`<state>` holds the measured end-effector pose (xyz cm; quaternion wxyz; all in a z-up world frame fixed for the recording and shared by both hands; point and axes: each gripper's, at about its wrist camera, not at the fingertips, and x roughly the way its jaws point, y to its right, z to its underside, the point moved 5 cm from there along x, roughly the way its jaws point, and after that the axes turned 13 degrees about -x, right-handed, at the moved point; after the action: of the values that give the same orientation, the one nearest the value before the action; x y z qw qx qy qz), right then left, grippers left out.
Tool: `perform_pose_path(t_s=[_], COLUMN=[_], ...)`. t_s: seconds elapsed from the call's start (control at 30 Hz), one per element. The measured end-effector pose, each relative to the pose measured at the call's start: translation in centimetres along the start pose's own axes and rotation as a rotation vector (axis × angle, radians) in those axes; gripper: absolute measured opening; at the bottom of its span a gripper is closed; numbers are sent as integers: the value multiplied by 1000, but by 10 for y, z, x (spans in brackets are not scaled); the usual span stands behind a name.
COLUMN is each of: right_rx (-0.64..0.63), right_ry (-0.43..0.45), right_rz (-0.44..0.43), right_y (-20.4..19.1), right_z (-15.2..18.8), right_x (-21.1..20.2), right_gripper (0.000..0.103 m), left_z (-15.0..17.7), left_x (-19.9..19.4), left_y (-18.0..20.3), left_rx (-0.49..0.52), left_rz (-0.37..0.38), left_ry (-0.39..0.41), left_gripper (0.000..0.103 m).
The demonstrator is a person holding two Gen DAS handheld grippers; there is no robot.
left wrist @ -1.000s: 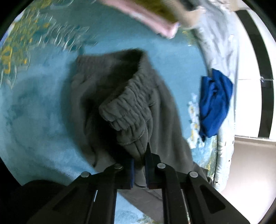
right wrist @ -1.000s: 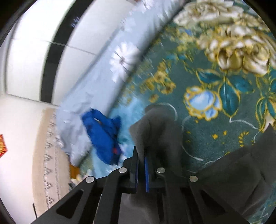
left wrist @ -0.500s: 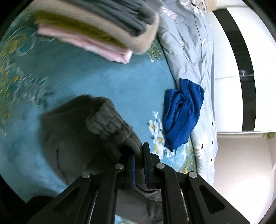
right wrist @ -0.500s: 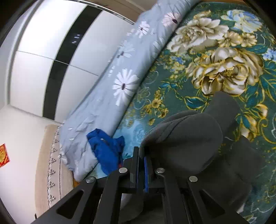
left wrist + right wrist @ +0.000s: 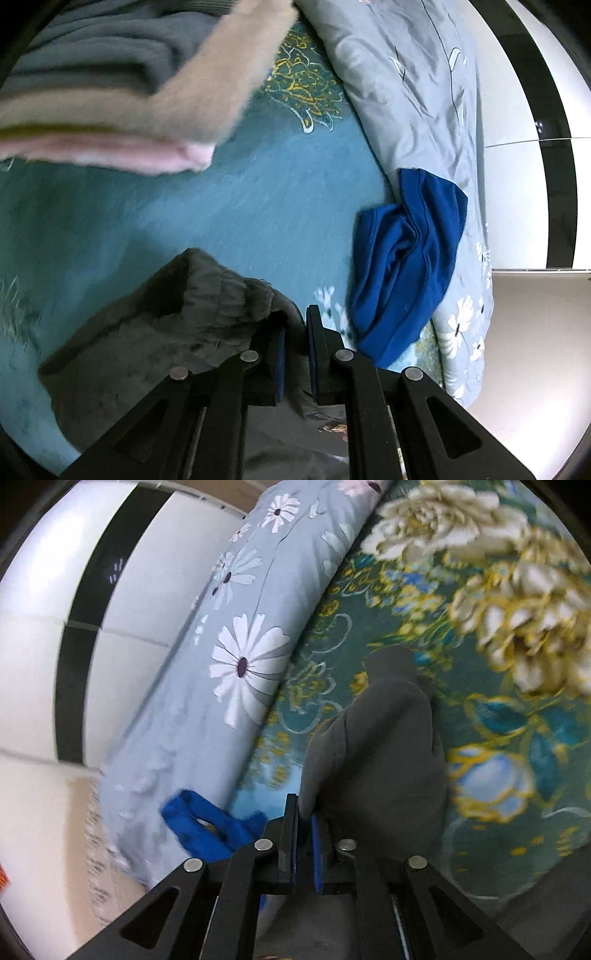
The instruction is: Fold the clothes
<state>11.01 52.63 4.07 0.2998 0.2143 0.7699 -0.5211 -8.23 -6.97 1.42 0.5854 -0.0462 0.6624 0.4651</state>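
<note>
i've got both the left gripper and right gripper clenched on the grey trousers; thin pinches could slip, and the folded stack sits near.

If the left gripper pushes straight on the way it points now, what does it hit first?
The left gripper, shut on the grey trousers, would probably meet bare teal blanket first, then the grey quilt. The blue garment lies off to the right. Depth is unclear.
</note>
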Motion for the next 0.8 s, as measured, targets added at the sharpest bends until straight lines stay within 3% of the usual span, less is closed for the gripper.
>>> perform_pose_path(t_s=[0.07,0.1,0.13,0.17,0.37,0.53,0.7,0.8], right_rx=[-1,-21,-47,-75,-218,-240,-163,-132], right_ry=[3,4,3,2,1,41,62,62], right_rz=[-21,-29,-33,-35,-69,-30,10,25], right_y=[-2,-5,-8,-11,-23,19,83,105], right_z=[2,3,5,6,11,14,27,35], right_x=[8,10,10,10,-19,-72,-113,-128], right_gripper=[22,30,45,48,51,57,57,57], left_z=[-4,-5,-4,-2,20,44,46,48], left_x=[2,0,-2,-5,-35,-68,-96,-103], left_y=[6,9,14,18,16,-28,-111,-144], left_rx=[12,26,48,69,157,145,16,-12], left_rz=[26,39,48,58,95,142,65,-10], left_ry=[28,37,37,37,39,62,137,156], left_gripper=[21,33,42,43,43,46,46,46])
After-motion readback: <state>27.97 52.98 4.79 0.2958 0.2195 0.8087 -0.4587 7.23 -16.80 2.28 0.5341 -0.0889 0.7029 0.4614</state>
